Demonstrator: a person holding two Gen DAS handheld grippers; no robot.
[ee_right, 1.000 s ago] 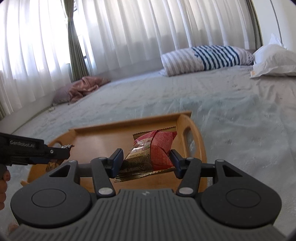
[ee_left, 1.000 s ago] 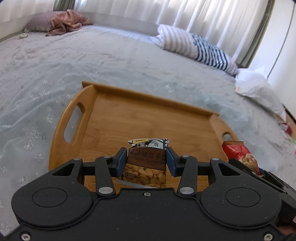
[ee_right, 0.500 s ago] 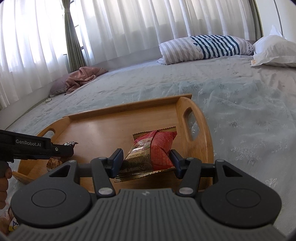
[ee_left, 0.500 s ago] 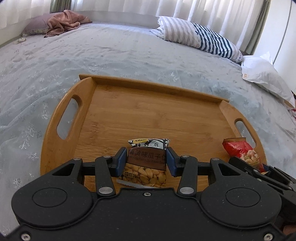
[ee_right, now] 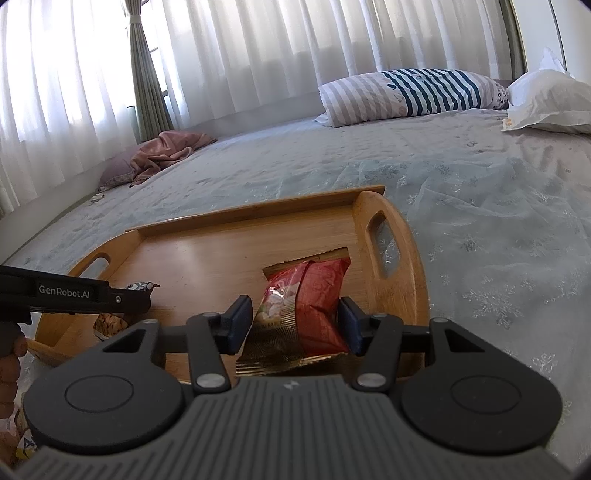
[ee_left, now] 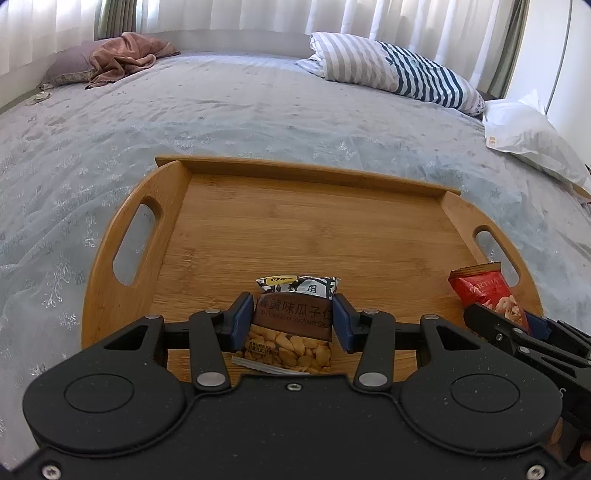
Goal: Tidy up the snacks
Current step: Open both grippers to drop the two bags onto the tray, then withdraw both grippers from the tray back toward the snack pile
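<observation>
**Left wrist and right wrist views: two snack packs held over a tray on a bed**

Left wrist view: a wide bed (ee_left: 258, 122) under a pale grey embroidered cover fills the room, with white curtains (ee_left: 258, 14) along the far wall. A striped pillow (ee_left: 391, 70) and a white pillow (ee_left: 528, 140) lie at the far right, and a pink cloth (ee_left: 125, 55) is bunched on a mauve cushion at the far left. A wooden tray (ee_left: 295, 229) with cut-out handles sits on the cover, its floor bare.

The left hand-held gripper (ee_left: 295, 323) points steeply down over the tray's near edge. Its blue pads press on both sides of a seed pack (ee_left: 293, 325), which stands upright between them, partly closed jaws gripping it.

Right wrist view: the right hand-held gripper (ee_right: 295, 325) tilts down more gently, over the tray's (ee_right: 207, 254) right end near the handle. Its jaws stand about half open and clamp a red pack (ee_right: 314, 306), crumpled and leaning left between the pads. The left hand-held gripper (ee_right: 122, 295) reaches in from the left edge, a person's fingers (ee_right: 11, 365) behind it.
</observation>
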